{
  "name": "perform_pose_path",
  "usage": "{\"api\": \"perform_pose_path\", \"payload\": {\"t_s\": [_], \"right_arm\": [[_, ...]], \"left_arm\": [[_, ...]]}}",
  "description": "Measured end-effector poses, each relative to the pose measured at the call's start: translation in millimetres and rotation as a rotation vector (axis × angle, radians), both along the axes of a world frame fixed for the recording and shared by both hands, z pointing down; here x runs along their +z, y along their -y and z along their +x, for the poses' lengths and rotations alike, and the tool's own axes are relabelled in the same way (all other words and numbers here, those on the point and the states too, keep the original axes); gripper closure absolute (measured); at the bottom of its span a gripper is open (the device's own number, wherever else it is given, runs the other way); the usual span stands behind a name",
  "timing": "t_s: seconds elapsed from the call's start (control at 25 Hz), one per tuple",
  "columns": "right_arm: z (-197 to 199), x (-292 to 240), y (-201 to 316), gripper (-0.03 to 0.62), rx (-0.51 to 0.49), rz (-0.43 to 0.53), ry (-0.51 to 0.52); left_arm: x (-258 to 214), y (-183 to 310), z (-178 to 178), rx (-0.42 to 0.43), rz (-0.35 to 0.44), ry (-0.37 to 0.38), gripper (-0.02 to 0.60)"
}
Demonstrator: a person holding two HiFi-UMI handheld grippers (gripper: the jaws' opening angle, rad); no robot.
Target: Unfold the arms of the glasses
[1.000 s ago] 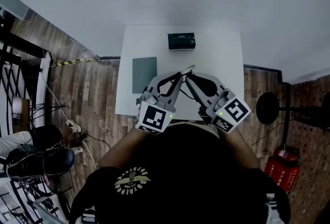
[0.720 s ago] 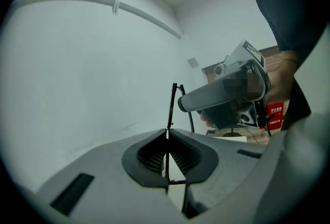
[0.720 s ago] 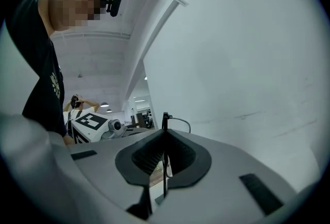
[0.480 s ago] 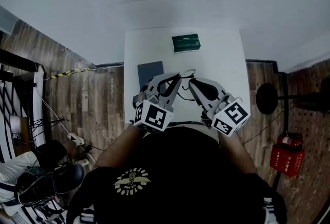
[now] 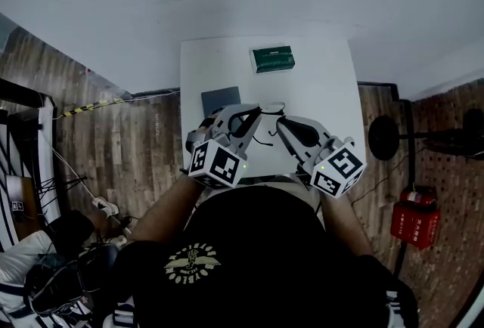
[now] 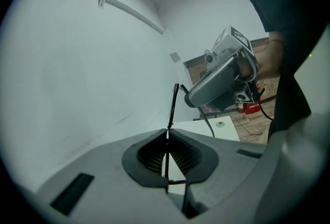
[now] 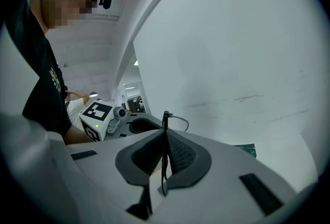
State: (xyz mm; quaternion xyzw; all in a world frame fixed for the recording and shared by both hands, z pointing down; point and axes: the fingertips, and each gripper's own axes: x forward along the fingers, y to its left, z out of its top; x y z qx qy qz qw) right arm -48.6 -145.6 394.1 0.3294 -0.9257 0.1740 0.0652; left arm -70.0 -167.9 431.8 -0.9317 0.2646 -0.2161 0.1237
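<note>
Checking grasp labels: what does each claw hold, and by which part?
The glasses: left claw pinches one thin black arm; right claw pinches a thin black part beside the lens rim, likely near the hinge.

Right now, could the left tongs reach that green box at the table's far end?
Probably not yet: the left tongs are shut on the glasses. Otherwise nothing on the table blocks the way to the green box.

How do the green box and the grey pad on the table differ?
The green box is green and looks thicker; the grey pad is dark grey and flat. The green box lies near the far edge of the table, about mid width; the grey pad lies nearer the person, towards the left edge. Both are rectangular and rest on the table.
</note>
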Motion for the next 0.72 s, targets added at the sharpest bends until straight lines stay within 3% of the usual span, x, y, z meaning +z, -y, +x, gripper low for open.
{"api": "perform_pose_path", "payload": {"t_s": [0.28, 0.72], "right_arm": [[0, 3, -4, 0.586, -0.012, -0.019, -0.030], [11, 21, -19, 0.585, -0.069, -0.082, -0.086]], "left_arm": [[-1, -1, -3, 0.060, 0.038, 0.073, 0.563], [3, -13, -1, 0.151, 0.090, 0.313, 0.562]]}}
